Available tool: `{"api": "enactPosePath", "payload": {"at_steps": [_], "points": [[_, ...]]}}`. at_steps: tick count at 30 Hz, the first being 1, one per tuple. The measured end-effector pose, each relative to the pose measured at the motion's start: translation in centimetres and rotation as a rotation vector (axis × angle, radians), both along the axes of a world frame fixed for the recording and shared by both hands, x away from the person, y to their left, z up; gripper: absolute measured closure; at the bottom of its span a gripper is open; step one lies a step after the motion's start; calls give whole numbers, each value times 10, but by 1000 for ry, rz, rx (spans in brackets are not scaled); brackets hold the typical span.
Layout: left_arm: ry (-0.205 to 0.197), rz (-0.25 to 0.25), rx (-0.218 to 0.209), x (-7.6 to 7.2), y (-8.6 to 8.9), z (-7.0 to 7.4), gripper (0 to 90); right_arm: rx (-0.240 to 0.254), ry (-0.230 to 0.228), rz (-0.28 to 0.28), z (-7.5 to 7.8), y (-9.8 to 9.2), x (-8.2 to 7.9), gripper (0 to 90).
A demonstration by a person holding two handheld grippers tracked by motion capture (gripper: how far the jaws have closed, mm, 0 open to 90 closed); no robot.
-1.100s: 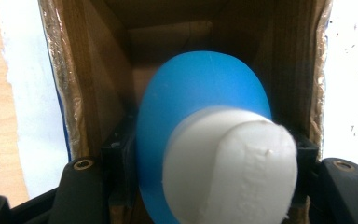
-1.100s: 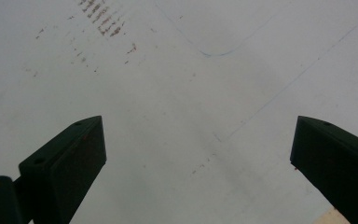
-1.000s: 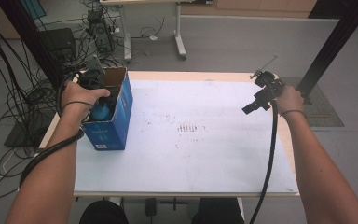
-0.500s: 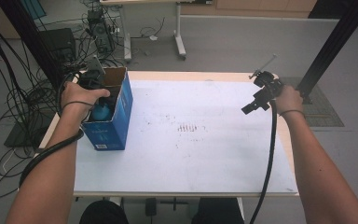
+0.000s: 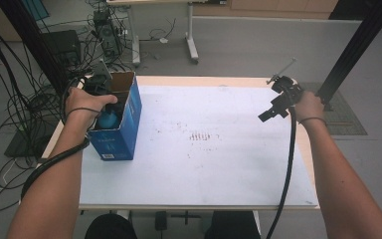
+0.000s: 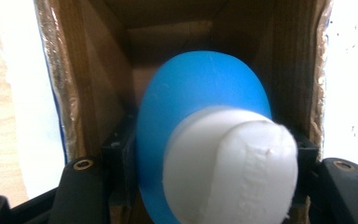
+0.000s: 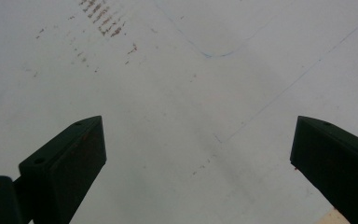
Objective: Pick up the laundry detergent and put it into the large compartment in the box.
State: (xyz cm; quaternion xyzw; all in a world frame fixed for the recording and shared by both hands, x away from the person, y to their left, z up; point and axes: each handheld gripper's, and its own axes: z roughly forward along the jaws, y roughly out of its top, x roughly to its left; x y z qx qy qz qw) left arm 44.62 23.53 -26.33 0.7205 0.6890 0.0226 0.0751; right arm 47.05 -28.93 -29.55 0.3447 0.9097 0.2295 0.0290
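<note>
An open blue cardboard box [image 5: 127, 130] stands on the left side of the white table [image 5: 219, 164]. My left gripper [image 5: 105, 105] reaches down into it and is shut on a blue bottle [image 5: 109, 120] with a white cap. In the left gripper view the blue bottle [image 6: 200, 93] and its white cap [image 6: 233, 163] sit between the black jaws of my left gripper [image 6: 212, 154], inside the box's brown walls [image 6: 98, 84]. My right gripper [image 5: 272, 112] hovers over the table's right side, open, with nothing between the jaws. The right gripper [image 7: 200, 154] looks down on bare white table top.
A patch of small brown marks [image 5: 201, 136] lies mid-table. Cables [image 5: 10, 104] trail on the floor to the left, and a black post [image 5: 358, 45] rises at the far right. Another desk's legs [image 5: 191, 35] stand beyond the table.
</note>
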Motion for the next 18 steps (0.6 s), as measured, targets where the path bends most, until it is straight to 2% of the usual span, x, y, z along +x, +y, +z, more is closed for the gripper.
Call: {"api": "enactPosePath", "payload": {"at_steps": [18], "points": [[-5,5,0,0,0,0,378,-2,-3,-1,1,0,0,32]]}}
